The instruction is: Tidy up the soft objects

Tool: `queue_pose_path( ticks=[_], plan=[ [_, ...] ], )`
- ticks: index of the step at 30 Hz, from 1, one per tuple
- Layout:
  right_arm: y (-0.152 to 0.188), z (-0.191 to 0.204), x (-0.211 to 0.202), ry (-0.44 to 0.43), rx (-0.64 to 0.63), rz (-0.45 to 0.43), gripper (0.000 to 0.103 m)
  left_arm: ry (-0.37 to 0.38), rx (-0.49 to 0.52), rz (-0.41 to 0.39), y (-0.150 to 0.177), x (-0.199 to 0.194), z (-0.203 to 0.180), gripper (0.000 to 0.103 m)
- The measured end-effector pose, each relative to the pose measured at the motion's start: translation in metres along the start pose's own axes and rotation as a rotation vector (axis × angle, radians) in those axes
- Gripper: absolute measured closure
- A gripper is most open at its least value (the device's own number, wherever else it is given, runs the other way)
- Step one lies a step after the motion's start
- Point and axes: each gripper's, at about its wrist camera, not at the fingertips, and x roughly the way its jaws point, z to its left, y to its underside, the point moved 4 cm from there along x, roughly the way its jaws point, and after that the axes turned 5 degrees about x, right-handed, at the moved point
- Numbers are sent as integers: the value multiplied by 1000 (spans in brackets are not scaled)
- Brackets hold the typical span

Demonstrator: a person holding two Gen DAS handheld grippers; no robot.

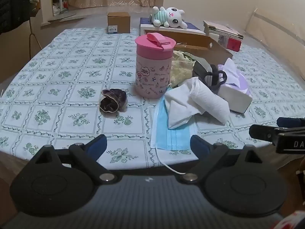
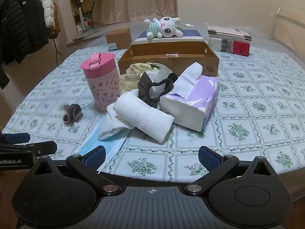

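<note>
Across mid-frame, soft clutter piles before the open cardboard box (image 2: 167, 57) (probably its destination): rolled towel (image 2: 143, 116), face mask (image 1: 171, 131), scrunchie (image 1: 113, 100). Left gripper (image 1: 148, 143) and right gripper (image 2: 151, 154) gape wide, empty.

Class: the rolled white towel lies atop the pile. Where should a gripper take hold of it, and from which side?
Grip the rolled white towel across its middle, coming down from above; the right gripper sits nearest. The roll lies flat and uppermost, its rounded sides exposed for the jaws.
</note>
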Motion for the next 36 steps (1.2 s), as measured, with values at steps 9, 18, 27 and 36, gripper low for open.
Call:
queue_pose_path(
  ticks=[9, 18, 27, 36],
  plan=[
    [-1, 3, 0, 1, -8, -6, 1, 29, -20, -11, 5, -6, 3, 10],
    [-2, 8, 1, -1, -31, -7, 1, 30, -22, 11, -2, 1, 3, 10],
    [-4, 9, 0, -7, -33, -14, 1, 34, -21, 7, -1, 0, 2, 10],
    [-7, 11, -2, -7, -37, -22, 1, 34, -22, 8, -2, 0, 3, 10]
  ],
)
